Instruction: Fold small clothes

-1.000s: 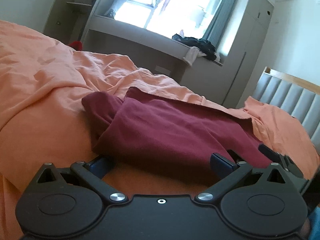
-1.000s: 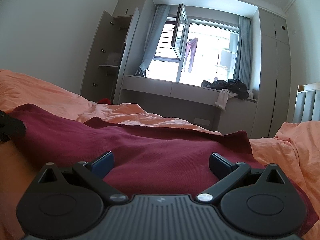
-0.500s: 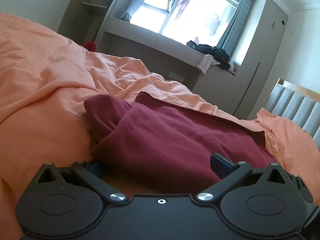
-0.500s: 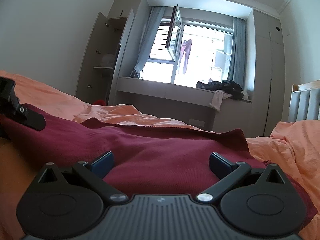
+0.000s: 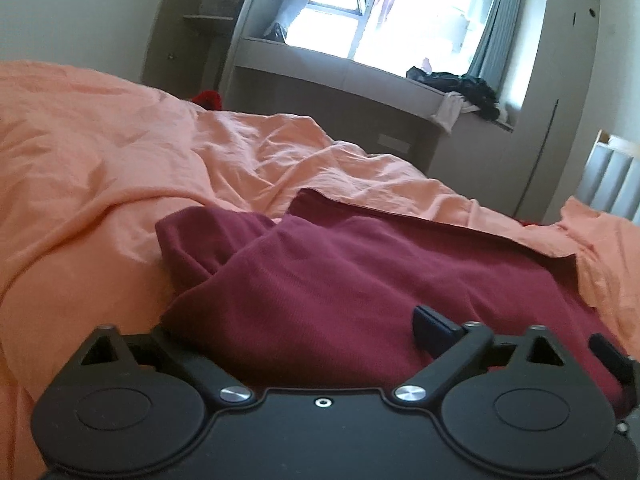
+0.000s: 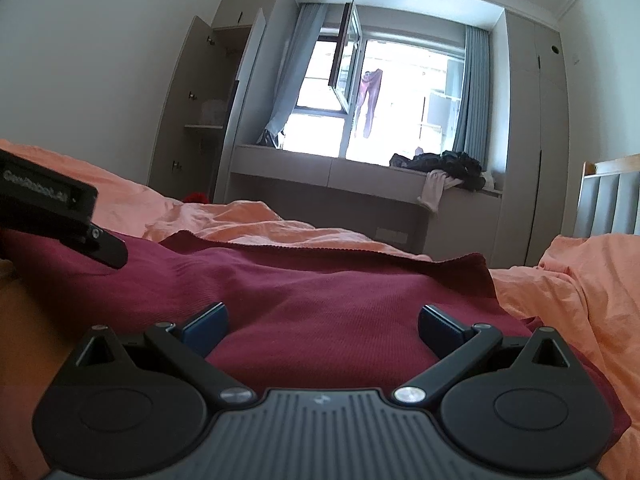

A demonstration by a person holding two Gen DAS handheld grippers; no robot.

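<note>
A dark red garment (image 5: 340, 280) lies partly folded on the orange bedsheet (image 5: 100, 184), with a sleeve or flap bunched at its left. It also fills the right wrist view (image 6: 320, 288). My left gripper (image 5: 296, 332) is open at the garment's near edge; its left finger is hidden under the cloth and its right finger (image 5: 434, 326) rests on top. My right gripper (image 6: 322, 326) is open over the garment's near edge, both blue pads showing. The left gripper's body (image 6: 52, 208) shows at the far left of the right wrist view.
A window ledge (image 6: 360, 172) with a heap of dark clothes (image 6: 444, 164) runs along the far wall. An open cupboard (image 6: 208, 108) stands at the left. A padded headboard (image 6: 608, 200) rises at the right. Rumpled sheet lies beyond the garment.
My left gripper has pushed forward and tilted up, so its left finger is now under the cloth. In the right wrist view the left gripper's body has risen at the left.
</note>
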